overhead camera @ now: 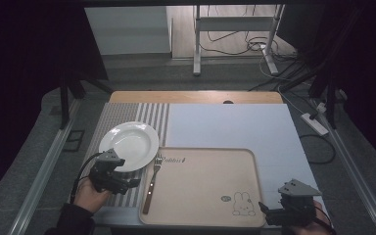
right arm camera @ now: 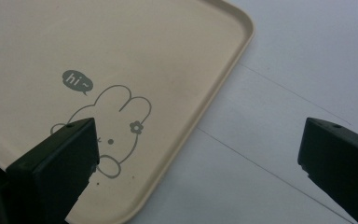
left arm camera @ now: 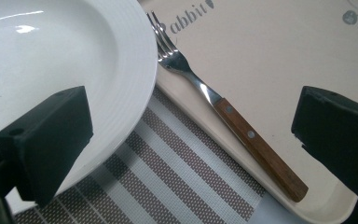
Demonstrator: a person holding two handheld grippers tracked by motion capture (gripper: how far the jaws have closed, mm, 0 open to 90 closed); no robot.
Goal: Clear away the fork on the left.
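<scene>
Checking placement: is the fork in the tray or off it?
In: the fork lies flat along the tray's left edge, inside its rim.

High view looks down; gripper views closely share the tray (overhead camera: 235, 156).

White round ceramic plate (left arm camera: 74, 56): cut off by top and left edges of left gripper view; near rim partly hidden behind one black jaw. Wooden-handled steel fork (left arm camera: 214, 100): tine tips tucked just under plate rim, contact not discernible. Beige rectangular plastic tray (right arm camera: 177, 56): cut by top and left edges of right gripper view; rabbit drawing partly hidden behind a jaw. Printed word at tray's far left corner: first letter hidden by plate.
</scene>
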